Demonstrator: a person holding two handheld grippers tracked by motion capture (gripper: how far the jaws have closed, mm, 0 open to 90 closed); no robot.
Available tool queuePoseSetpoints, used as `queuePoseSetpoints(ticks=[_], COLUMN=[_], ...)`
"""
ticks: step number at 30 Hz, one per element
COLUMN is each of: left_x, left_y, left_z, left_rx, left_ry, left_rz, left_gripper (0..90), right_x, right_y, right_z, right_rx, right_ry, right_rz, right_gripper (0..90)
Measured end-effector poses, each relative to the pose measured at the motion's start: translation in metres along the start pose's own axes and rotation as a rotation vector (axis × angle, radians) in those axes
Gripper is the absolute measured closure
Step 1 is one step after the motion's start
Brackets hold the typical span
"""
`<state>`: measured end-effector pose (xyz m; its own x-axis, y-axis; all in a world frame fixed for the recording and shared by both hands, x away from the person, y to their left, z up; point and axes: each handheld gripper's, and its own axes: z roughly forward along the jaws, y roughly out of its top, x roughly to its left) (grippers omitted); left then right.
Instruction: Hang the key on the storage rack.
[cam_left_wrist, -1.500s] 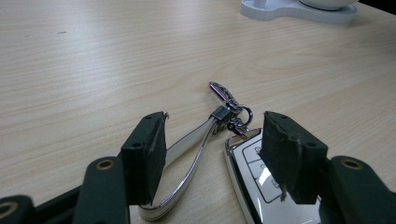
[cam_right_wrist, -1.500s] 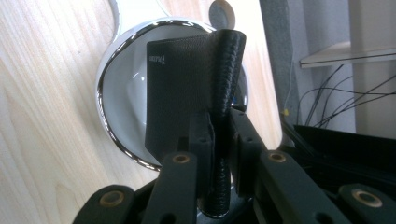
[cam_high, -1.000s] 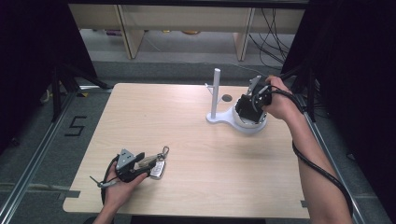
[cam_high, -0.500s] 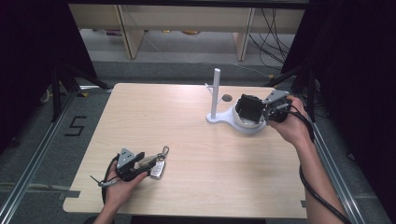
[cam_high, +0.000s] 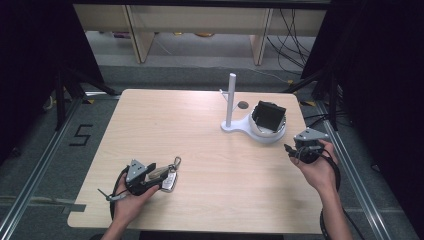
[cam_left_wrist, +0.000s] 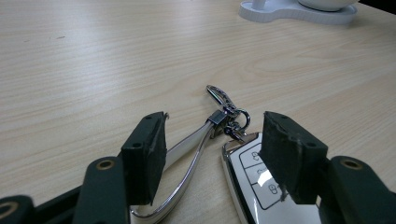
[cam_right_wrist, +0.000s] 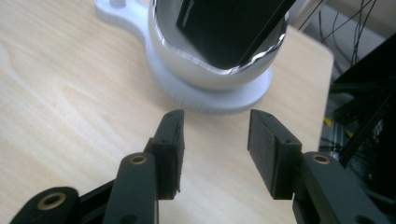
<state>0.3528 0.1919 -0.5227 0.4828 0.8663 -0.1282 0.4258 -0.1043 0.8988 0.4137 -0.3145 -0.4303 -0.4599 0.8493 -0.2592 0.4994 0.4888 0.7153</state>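
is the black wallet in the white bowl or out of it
In: the black rectangular wallet stands tilted inside the white round bowl, its top edge above the rim.

Probably lab: floor rails (cam_high: 30, 175), loose cables (cam_high: 295, 30), black curtains (cam_high: 30, 60).

My high view looks forward and down over the whole table (cam_high: 200, 150), the left gripper view sits low and close over the key fob (cam_left_wrist: 266, 182) facing the white stand (cam_left_wrist: 299, 11), and the right gripper view faces that stand (cam_right_wrist: 210, 88) from near.
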Motion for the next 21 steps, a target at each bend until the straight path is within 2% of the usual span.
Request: queuePoseSetpoints(ticks=[2, 4, 5, 7, 9, 11, 12, 16, 18, 19, 20, 21], left_x=[0.0, 0.001, 0.001, 0.001, 0.001, 0.001, 0.001, 0.0, -0.002, -0.002, -0.002, -0.003], left_y=[0.0, 0.0, 0.0, 0.0, 0.001, 0.002, 0.004, 0.015, 0.02, 0.022, 0.023, 0.026], left_z=[0.0, 0.0, 0.0, 0.001, 0.001, 0.001, 0.0, -0.003, -0.004, -0.003, -0.002, 0.0], left_rx=[0.003, 0.004, 0.004, 0.008, 0.011, 0.01, 0.012, -0.004, 0.005, 0.017, 0.024, 0.045], left_ry=[0.003, 0.005, 0.002, 0.003, 0.001, 0.001, 0.002, -0.019, -0.028, -0.032, -0.04, -0.04], left_rz=[-0.002, -0.005, -0.005, -0.004, -0.001, -0.005, -0.005, -0.023, -0.034, -0.031, -0.026, -0.026], left_gripper=[39.9, 40.0, 40.4, 41.0, 41.3, 42.3, 43.0, 45.2, 46.7, 47.7, 48.8, 49.7], right_x=[0.008, 0.01, 0.014, 0.015, 0.019, 0.022, 0.024, 0.032, 0.033, 0.036, 0.037, 0.039], right_y=[-0.005, -0.008, -0.009, -0.012, -0.015, -0.018, -0.018, -0.019, -0.02, -0.019, -0.019, -0.018], right_z=[0.003, 0.005, 0.006, 0.008, 0.009, 0.013, 0.014, 0.015, 0.018, 0.016, 0.018, 0.016], right_rx=[-0.014, -0.002, 0.008, -0.003, 0.004, 0.003, 0.026, 0.023, 0.021, 0.05, 0.027, 0.055], right_ry=[0.014, 0.025, 0.047, 0.041, 0.069, 0.068, 0.079, 0.083, 0.092, 0.097, 0.1, 0.103], right_rz=[0.034, 0.035, 0.063, 0.056, 0.107, 0.126, 0.151, 0.246, 0.238, 0.241, 0.238, 0.258], right_gripper=[59.3, 59.7, 60.2, 61.5, 63.0, 64.0, 63.7, 62.8, 62.1, 61.9, 61.7, 61.4])
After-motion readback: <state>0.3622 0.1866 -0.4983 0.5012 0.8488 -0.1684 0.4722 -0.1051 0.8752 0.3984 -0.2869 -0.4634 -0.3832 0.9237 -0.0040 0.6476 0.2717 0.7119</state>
